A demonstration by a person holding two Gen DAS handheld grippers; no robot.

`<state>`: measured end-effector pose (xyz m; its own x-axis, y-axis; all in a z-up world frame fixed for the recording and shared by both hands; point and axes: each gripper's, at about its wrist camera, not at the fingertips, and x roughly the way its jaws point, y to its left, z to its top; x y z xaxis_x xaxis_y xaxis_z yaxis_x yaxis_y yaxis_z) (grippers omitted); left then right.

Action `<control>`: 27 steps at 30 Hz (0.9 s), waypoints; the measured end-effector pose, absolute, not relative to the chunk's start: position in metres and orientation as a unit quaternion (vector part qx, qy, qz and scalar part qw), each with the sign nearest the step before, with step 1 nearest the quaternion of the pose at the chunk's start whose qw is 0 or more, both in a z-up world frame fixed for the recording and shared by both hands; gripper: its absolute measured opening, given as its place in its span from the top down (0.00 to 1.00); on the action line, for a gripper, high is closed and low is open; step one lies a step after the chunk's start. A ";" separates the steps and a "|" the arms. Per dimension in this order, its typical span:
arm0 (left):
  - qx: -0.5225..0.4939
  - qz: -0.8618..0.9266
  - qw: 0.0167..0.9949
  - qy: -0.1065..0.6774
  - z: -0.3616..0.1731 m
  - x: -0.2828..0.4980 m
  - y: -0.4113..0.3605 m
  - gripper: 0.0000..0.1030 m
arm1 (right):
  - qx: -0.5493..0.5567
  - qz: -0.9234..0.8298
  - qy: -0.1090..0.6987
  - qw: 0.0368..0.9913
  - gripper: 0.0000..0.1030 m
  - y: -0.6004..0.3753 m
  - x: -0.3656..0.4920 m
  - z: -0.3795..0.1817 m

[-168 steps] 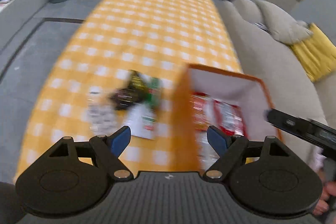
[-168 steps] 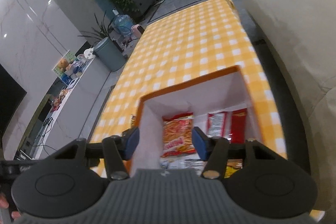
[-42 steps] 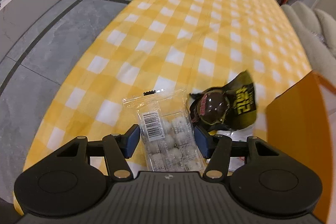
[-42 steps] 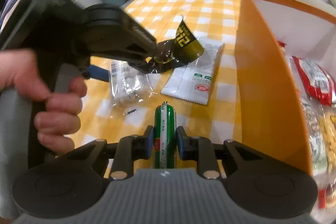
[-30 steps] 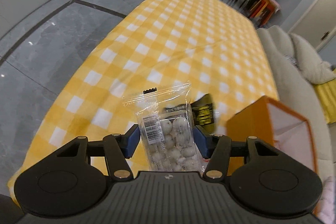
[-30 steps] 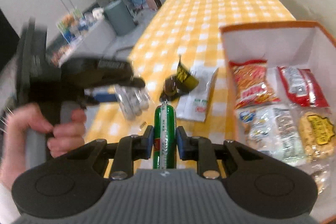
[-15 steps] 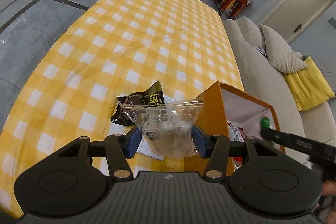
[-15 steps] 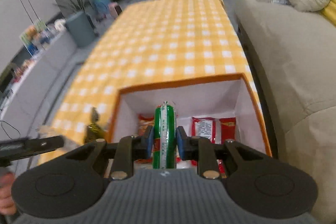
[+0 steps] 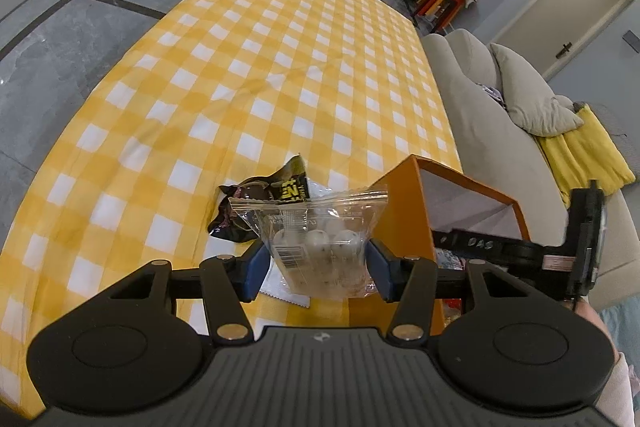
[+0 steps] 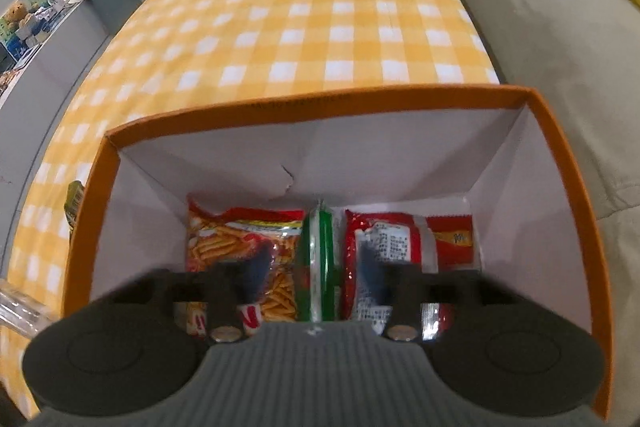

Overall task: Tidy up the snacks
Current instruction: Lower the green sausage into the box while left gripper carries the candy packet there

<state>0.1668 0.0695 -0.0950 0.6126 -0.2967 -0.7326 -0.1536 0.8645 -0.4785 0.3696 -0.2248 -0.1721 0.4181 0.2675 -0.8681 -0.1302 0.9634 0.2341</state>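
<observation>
A living room with a grey sofa (image 9: 472, 95) along one side is seen, and a long bench (image 9: 256, 75) under a yellow checked cloth fills both views. The left gripper (image 9: 316, 269) is clenched on a clear bag of white candy balls (image 9: 320, 239), held up above the bench near its near edge, just beside the orange box (image 9: 404, 211). Beyond the bag, a dark wrapper (image 9: 260, 207) and a white packet (image 9: 280, 287) are left lying on the cloth. The right gripper (image 10: 316, 273) is seen inside the box (image 10: 312, 99) with its fingers spread apart; the green stick snack (image 10: 318, 259) lies between them, seemingly released onto the packets below, though motion blur leaves contact unclear. A chip bag (image 10: 240, 251) and red packets (image 10: 400, 251) are already laid on the box floor. The step in hand is judged to be loading the box. Next, the right gripper should be withdrawn so the candy bag can be carried over the wall and let go.
</observation>
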 end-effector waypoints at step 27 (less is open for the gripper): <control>-0.113 -0.158 0.858 0.475 -0.028 0.150 -0.084 0.42 | 0.271 0.116 0.358 0.886 0.28 -0.376 0.262 -0.084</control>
<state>0.1500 -0.0836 -0.0280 0.4987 -0.3781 -0.7799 0.1641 0.9247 -0.3434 0.2617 -0.3762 -0.0840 0.7160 0.4003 -0.5719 -0.0110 0.8257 0.5641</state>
